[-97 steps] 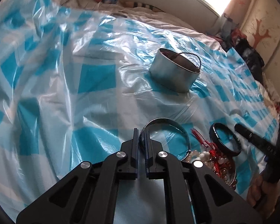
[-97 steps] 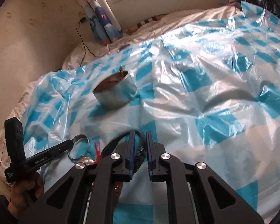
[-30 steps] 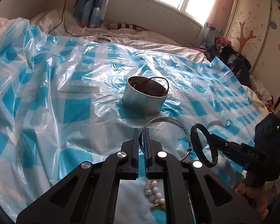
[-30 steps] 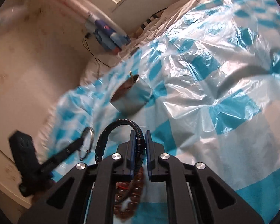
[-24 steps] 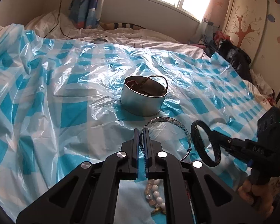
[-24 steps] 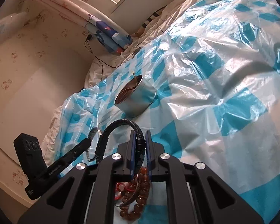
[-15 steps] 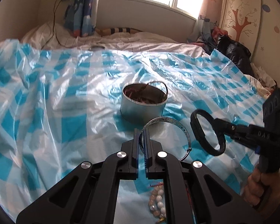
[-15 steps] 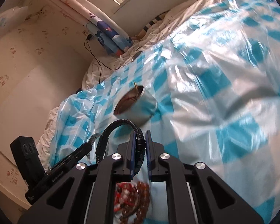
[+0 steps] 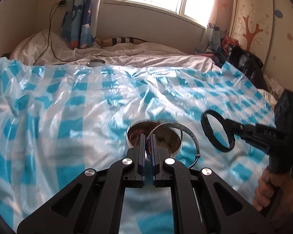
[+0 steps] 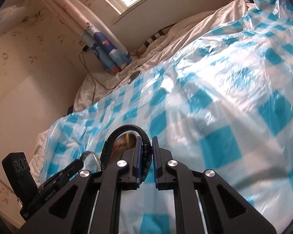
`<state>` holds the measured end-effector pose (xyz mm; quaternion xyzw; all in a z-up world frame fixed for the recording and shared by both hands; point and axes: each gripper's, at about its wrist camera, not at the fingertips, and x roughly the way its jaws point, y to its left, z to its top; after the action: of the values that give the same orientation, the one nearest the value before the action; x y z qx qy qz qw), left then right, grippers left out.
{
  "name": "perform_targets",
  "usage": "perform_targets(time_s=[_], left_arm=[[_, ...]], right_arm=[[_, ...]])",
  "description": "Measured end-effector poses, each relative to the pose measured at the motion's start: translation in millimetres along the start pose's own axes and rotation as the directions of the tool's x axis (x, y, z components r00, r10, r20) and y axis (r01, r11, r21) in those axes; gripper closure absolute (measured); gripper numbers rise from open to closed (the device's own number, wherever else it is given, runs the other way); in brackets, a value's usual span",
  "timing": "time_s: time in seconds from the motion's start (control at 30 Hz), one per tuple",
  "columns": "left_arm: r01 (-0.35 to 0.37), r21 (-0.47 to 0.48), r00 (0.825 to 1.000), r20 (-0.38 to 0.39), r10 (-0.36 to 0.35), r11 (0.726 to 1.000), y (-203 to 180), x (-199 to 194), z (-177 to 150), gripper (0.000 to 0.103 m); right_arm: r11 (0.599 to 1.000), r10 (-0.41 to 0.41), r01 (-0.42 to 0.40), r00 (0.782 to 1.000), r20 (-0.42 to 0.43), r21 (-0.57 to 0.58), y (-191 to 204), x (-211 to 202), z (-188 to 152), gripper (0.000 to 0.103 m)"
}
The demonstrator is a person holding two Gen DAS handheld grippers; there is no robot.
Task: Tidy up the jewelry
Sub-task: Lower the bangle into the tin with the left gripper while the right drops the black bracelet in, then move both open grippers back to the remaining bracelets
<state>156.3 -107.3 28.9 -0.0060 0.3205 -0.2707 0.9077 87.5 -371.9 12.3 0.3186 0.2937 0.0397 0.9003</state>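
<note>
My left gripper [image 9: 148, 138] is shut on a silver bangle [image 9: 187, 131], held in the air just above and in front of the round metal tin [image 9: 172, 149]. The tin holds brown jewelry. My right gripper [image 10: 145, 139] is shut on a black braided bracelet [image 10: 125, 128]; in the left wrist view the bracelet [image 9: 217, 133] hangs in the air to the right of the tin. In the right wrist view the tin [image 10: 127, 139] is mostly hidden behind the bracelet and fingers, and the left gripper with the bangle [image 10: 90, 156] is at lower left.
A blue-and-white checked plastic sheet [image 9: 68, 107] covers the bed. A round tin lid [image 9: 95, 63] lies at the far edge on the white bedding. A black bag [image 9: 244, 64] sits at the far right by the wardrobe. A cable hangs down the wall at far left.
Both grippers have lifted their bracelets off the sheet and moved forward to the tin. The bead bracelets left on the sheet have dropped out of view.
</note>
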Motion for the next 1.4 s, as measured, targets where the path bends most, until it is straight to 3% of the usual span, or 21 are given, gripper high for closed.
perform_targets(time_s=[0.23, 0.43, 0.67, 0.9, 1.13, 1.23, 1.4], left_arm=[[0.039, 0.018, 0.999, -0.013, -0.038, 0.999, -11.5, 50.5, 33.6, 0.099], [0.002, 0.065, 0.995, -0.101, 0.004, 0.998, -20.9, 80.2, 22.9, 0.098], [-0.089, 0.019, 0.987, -0.134, 0.091, 0.996, 11.4, 75.7, 18.8, 0.098], [-0.089, -0.066, 0.990, -0.114, 0.081, 0.994, 36.4, 59.1, 22.7, 0.097], [-0.075, -0.141, 0.995, -0.074, 0.066, 0.987, 54.8, 35.1, 29.9, 0.097], [-0.075, -0.145, 0.995, -0.077, 0.064, 0.987, 54.8, 35.7, 29.9, 0.092], [-0.064, -0.125, 0.995, -0.085, 0.054, 0.990, 48.0, 36.0, 26.7, 0.083]], right_arm=[[0.999, -0.021, 0.021, 1.000, 0.010, 0.029, -14.1, 10.6, 12.4, 0.092], [1.000, -0.019, 0.019, 1.000, -0.010, 0.004, -8.3, 25.6, 15.0, 0.092], [0.999, 0.002, -0.004, 0.998, -0.062, -0.039, 8.5, 51.0, 11.3, 0.091], [0.996, 0.030, -0.039, 0.994, -0.110, -0.081, 25.5, 70.6, 7.1, 0.090], [0.982, 0.048, -0.089, 0.971, -0.233, -0.169, 57.6, 108.1, -8.8, 0.089], [0.978, 0.015, -0.068, 0.967, -0.256, -0.197, 59.8, 114.2, -14.7, 0.085], [0.984, 0.003, -0.037, 0.981, -0.195, -0.175, 53.0, 98.5, -6.3, 0.063]])
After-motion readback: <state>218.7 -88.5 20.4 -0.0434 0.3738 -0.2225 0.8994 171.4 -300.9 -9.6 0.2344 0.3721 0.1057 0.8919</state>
